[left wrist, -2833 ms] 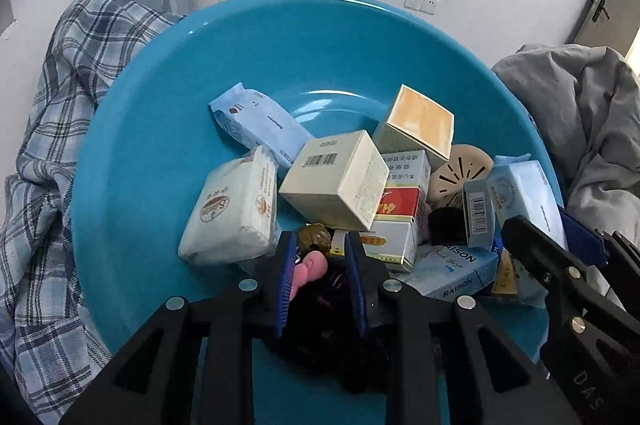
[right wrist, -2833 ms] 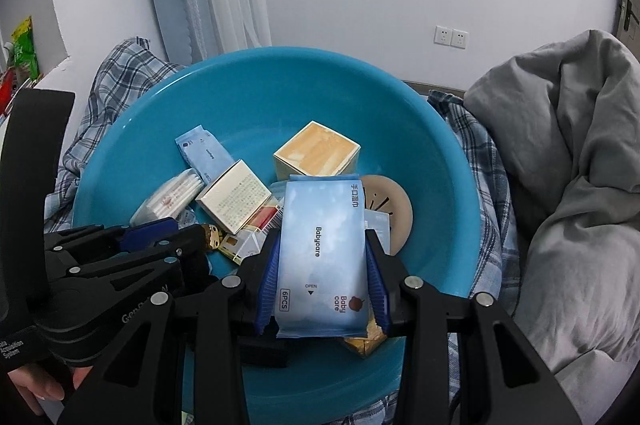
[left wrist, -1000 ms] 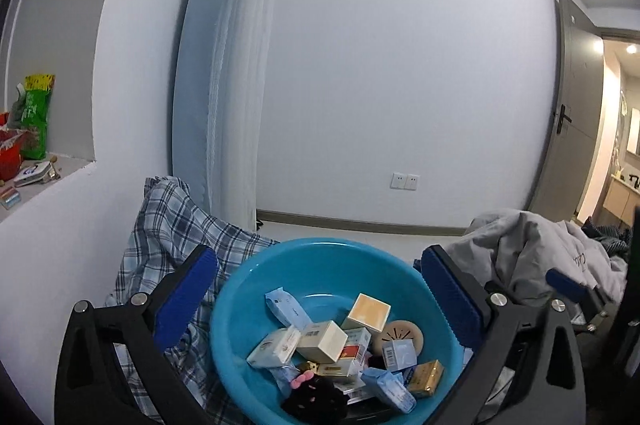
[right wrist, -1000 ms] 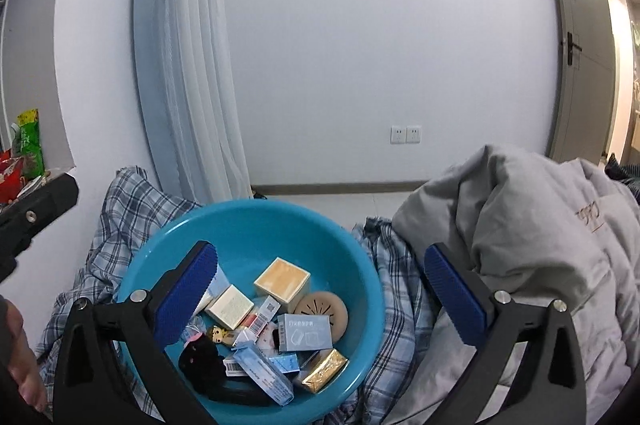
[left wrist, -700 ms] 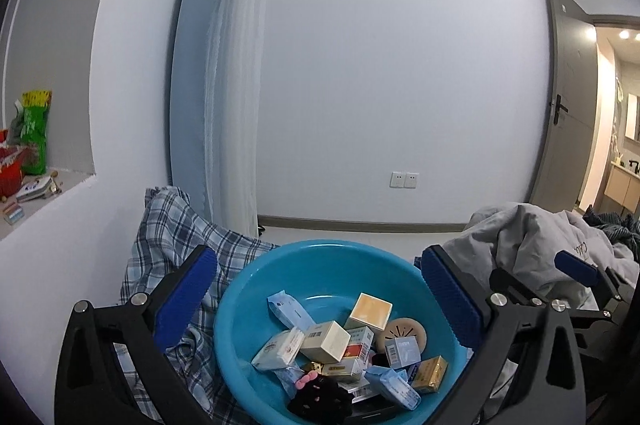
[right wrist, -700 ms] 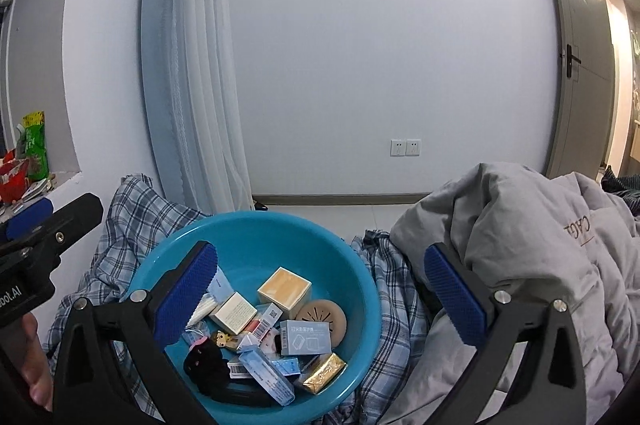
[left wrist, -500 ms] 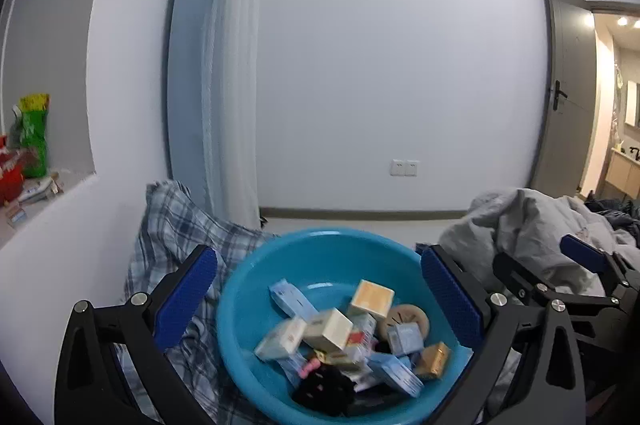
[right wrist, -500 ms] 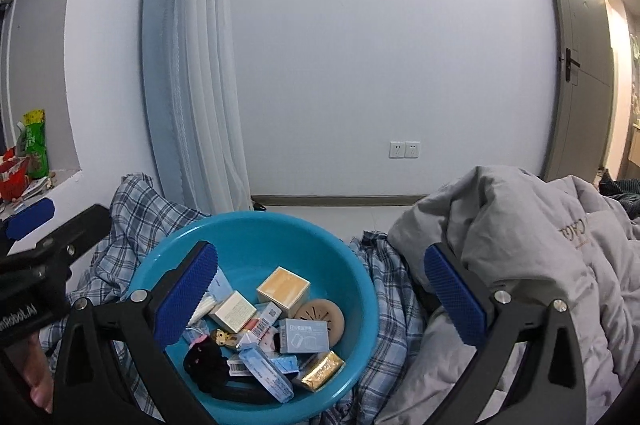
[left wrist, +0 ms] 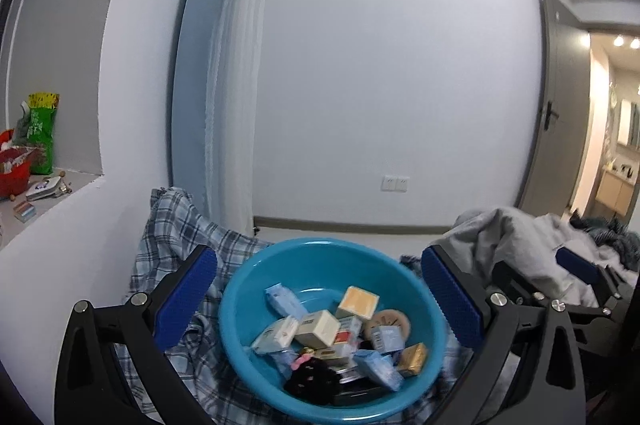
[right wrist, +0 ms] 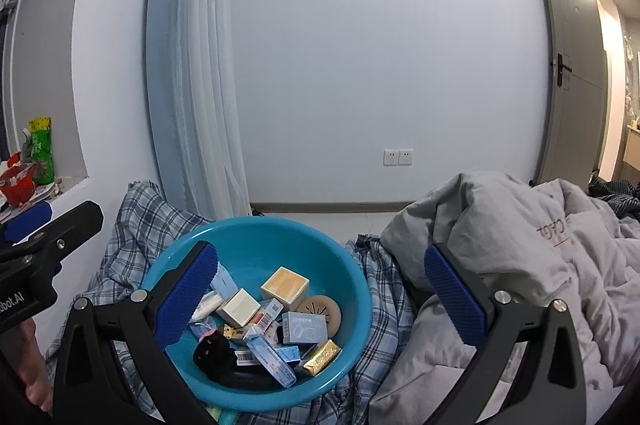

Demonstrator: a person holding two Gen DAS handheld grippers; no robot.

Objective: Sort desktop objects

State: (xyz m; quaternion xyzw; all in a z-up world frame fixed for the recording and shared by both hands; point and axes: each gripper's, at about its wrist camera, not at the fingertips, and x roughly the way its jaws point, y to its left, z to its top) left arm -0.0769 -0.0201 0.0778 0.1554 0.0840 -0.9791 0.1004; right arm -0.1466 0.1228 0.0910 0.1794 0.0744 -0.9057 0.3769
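The left gripper [left wrist: 320, 301] and right gripper [right wrist: 320, 295], which held a black toy and a wipes pack before, now stand wide apart and empty, raised above the basin [right wrist: 340, 261]. Both items lie inside, so sorting looks finished. One basin; perhaps fifteen small items, hard to count.

We see a teal-blue basin [right wrist: 352, 289] on blue-and-white plaid cloth [right wrist: 132, 225], beside a plain grey quilt [right wrist: 520, 237]. Inside lie a cream box with an orange-tan top [right wrist: 285, 284], a shiny gold packet [right wrist: 322, 352], pale blue packs [right wrist: 303, 329] and a black fuzzy thing [right wrist: 214, 352]. Our grippers' pads [right wrist: 186, 293] are deep blue with a fine grid pattern, on black frames.
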